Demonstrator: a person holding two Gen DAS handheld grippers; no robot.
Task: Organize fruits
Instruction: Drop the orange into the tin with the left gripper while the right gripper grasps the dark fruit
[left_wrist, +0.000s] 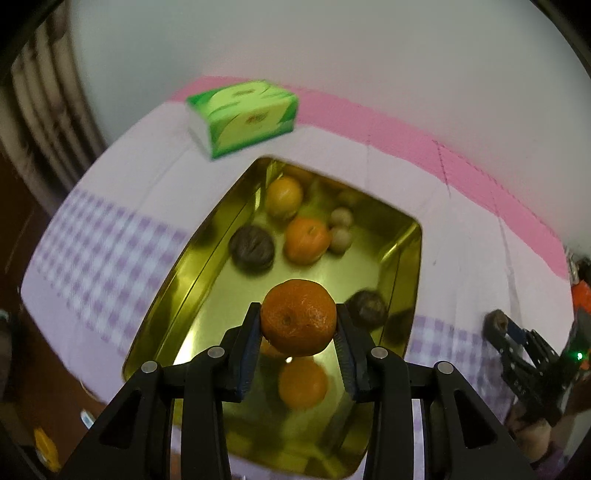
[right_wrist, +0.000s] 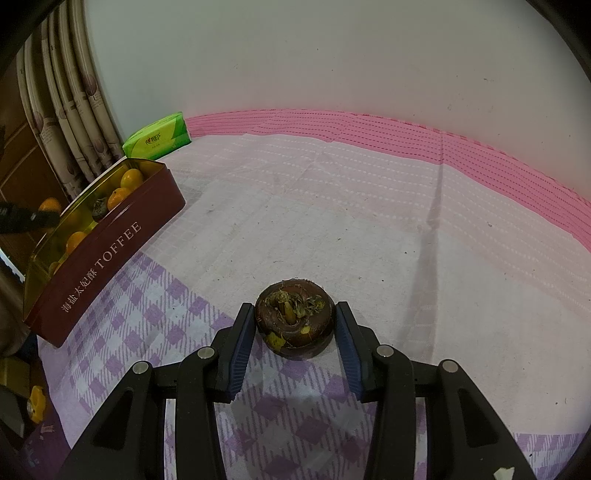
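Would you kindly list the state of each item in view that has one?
Left gripper: shut on an orange, above the tin.
Right gripper: jaws at a dark brown fruit on the cloth.
Tin: open, holding fruit.
Tissue pack: closed.

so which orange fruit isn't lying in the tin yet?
The mandarin clamped in the left gripper, held above the gold tin; the other orange fruits lie on its floor.

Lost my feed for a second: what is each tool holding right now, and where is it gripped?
Left tool: a tangerine, pinched at its sides above the tin. Right tool: a water chestnut, clamped at its sides.
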